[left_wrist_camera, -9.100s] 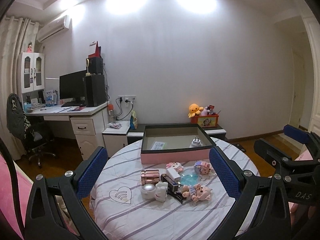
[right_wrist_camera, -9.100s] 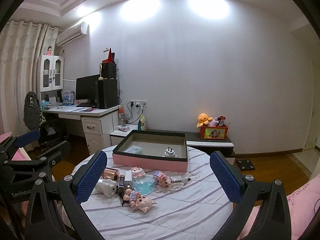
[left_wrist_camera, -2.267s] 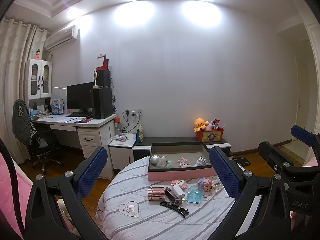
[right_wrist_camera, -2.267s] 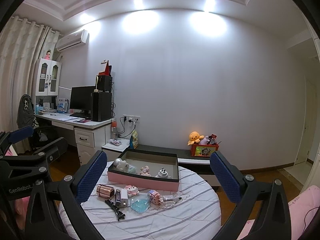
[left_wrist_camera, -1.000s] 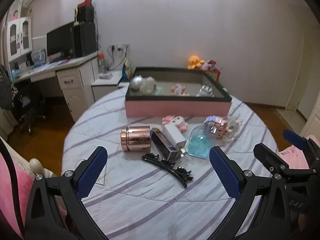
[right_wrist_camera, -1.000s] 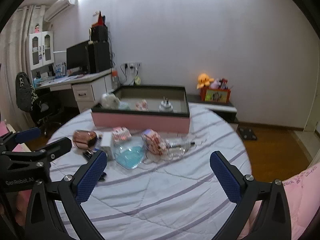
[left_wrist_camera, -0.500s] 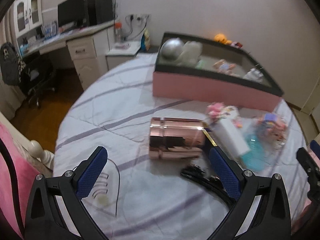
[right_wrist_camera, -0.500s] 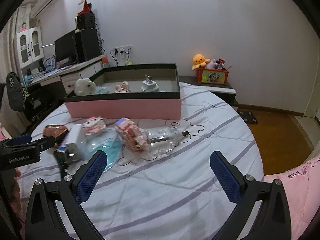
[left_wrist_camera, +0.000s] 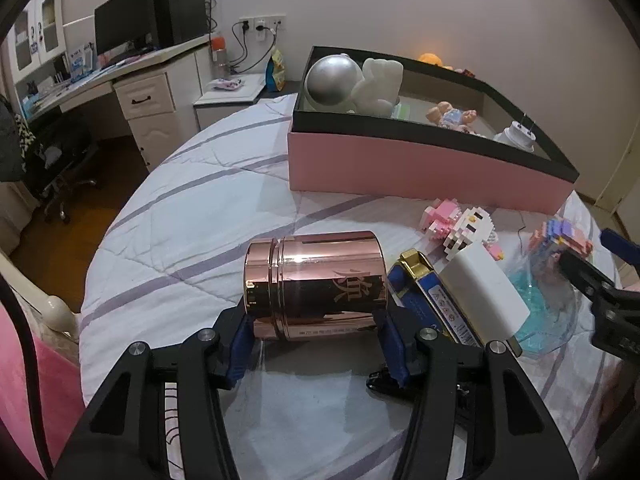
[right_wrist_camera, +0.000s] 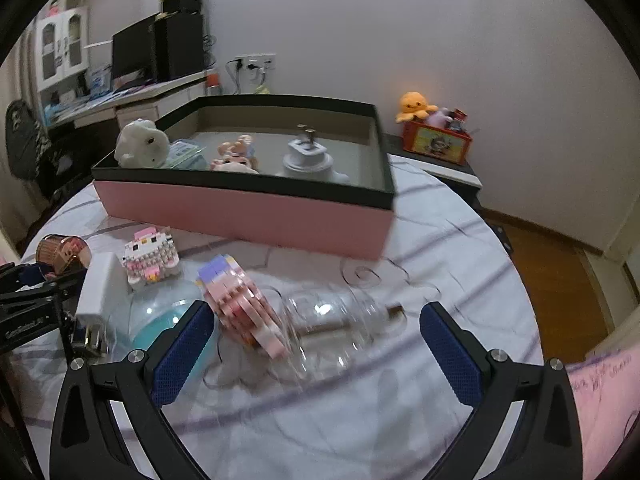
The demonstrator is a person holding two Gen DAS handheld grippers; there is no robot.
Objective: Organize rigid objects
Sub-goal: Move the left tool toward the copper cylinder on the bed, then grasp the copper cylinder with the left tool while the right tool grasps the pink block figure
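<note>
A rose-gold metal can [left_wrist_camera: 316, 285] lies on its side on the round table. My left gripper [left_wrist_camera: 318, 350] has its blue pads pressed on the can's two ends. The can's end also shows in the right wrist view [right_wrist_camera: 60, 254]. My right gripper [right_wrist_camera: 316, 350] is open, low over a pink block figure [right_wrist_camera: 244, 306] and a clear glass bottle [right_wrist_camera: 332, 320]. The pink box [left_wrist_camera: 420, 168] with black rim holds a silver-helmet astronaut figure [left_wrist_camera: 352, 84], a small doll [left_wrist_camera: 452, 116] and a white plug [left_wrist_camera: 516, 138].
A white charger [left_wrist_camera: 488, 288], a blue-and-gold box [left_wrist_camera: 432, 300], a pink-white block kitty [left_wrist_camera: 460, 228], a blue clear dish [left_wrist_camera: 548, 320] and a black hair clip [left_wrist_camera: 384, 380] lie right of the can. A desk [left_wrist_camera: 132, 80] stands behind, left.
My left gripper moved down and forward and closed on the can's ends. My right gripper dropped lower toward the block figure and glass bottle, still open.
</note>
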